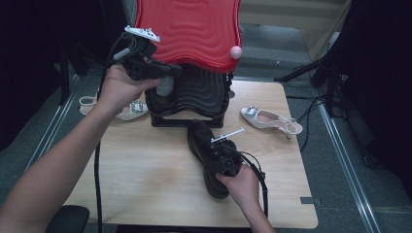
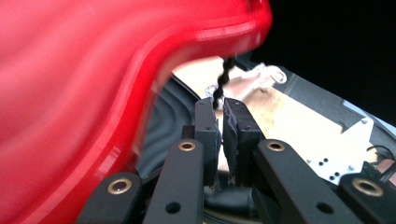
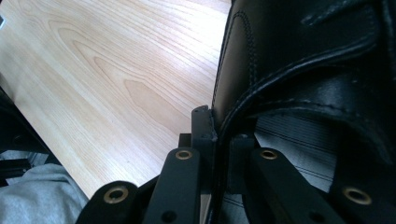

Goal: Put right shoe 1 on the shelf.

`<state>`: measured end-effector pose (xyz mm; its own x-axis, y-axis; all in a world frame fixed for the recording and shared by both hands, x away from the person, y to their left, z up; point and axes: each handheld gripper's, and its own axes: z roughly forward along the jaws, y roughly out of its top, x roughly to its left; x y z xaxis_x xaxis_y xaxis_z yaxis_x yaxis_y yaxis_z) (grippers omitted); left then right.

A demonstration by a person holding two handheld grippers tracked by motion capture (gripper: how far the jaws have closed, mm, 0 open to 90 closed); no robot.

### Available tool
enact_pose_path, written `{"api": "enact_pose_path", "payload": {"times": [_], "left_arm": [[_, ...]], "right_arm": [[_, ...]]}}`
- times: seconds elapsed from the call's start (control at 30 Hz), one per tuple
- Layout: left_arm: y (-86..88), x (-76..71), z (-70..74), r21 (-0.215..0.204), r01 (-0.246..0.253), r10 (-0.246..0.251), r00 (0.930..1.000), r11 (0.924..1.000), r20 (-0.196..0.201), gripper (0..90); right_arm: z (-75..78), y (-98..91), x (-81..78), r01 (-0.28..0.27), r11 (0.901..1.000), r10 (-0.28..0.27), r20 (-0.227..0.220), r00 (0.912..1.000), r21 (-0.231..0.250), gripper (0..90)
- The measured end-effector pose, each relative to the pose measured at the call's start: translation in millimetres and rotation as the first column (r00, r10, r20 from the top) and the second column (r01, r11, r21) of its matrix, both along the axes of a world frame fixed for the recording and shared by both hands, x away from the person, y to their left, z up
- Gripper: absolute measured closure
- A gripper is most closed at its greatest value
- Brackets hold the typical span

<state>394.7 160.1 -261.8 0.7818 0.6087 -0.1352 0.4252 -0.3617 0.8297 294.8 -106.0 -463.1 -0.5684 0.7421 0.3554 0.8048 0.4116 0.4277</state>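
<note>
Black leather shoe (image 1: 206,155) lies on the counter (image 1: 145,179) just right of center, toe toward the far edge, heel toward the near edge, sole down. My right gripper (image 1: 224,156) sits over its rear half; in the right gripper view my jaws are clamped narrow on the shoe's side wall at the collar, one jaw outside the leather, one inside the opening, striped insole visible beside the inner jaw. My right hand (image 1: 243,187) comes in from the near edge, cable looping beside it. Just beyond the shoe's toe, at the far edge of the counter, stands a black ribbed box (image 1: 192,97) with its red wavy lid (image 1: 187,26) raised open behind it. My left gripper (image 1: 163,73) is up at the box's left front corner under the lid; in the left gripper view my jaws are nearly together, pinching a thin black twisted cord (image 2: 223,79) that runs up to the red lid's edge. My left hand (image 1: 116,90) holds that gripper above the counter's far-left corner. White heeled shoe with buckle (image 1: 269,120) lies near the right edge, apart from the black shoe. Another white shoe (image 1: 130,110) at the far-left, partly under my left hand, just beside the box.
</note>
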Motion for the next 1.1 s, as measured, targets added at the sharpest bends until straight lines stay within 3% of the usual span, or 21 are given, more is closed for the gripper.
{"api": "enact_pose_path", "payload": {"times": [0.17,0.43,0.57,0.9,1.0,1.1], "left_arm": [[-0.1,9.9,13.5,0.001,-0.027,0.027,0.9996,0.9996,0.007,86.4],[-6.3,24.7,26.9,0.047,-0.038,0.036,0.9988,0.9982,0.031,88.1],[-7.8,32.3,28.1,0.049,-0.056,0.055,0.9982,0.9973,0.023,88.1],[-8.4,40.2,25.7,0.040,-0.083,0.082,0.9964,0.9957,0.021,87.5],[-8.9,42.8,26.3,0.064,-0.095,0.093,0.9953,0.9934,0.025,87.8],[-7.8,46.3,25.1,0.074,-0.107,0.108,0.9942,0.9915,0.001,89.4]], "right_arm": [[6.4,-9.0,1.4,0.011,0.9998,-0.011,0.008,0.9999,0.018,87.3],[18.4,-21.5,5.9,0.033,0.9987,-0.033,0.012,0.9994,0.040,87.3],[26.8,-27.4,5.4,0.031,0.9970,-0.032,0.011,0.9994,0.071,87.2],[40.3,-35.7,-2.8,0.004,0.9956,-0.005,0.007,1.0000,0.094,87.0],[48.3,-38.2,-5.7,0.001,0.9951,-0.002,0.011,0.9999,0.099,87.0],[56.4,-40.1,-9.2,-0.010,0.9941,0.008,0.022,0.9997,0.108,87.0]]}}
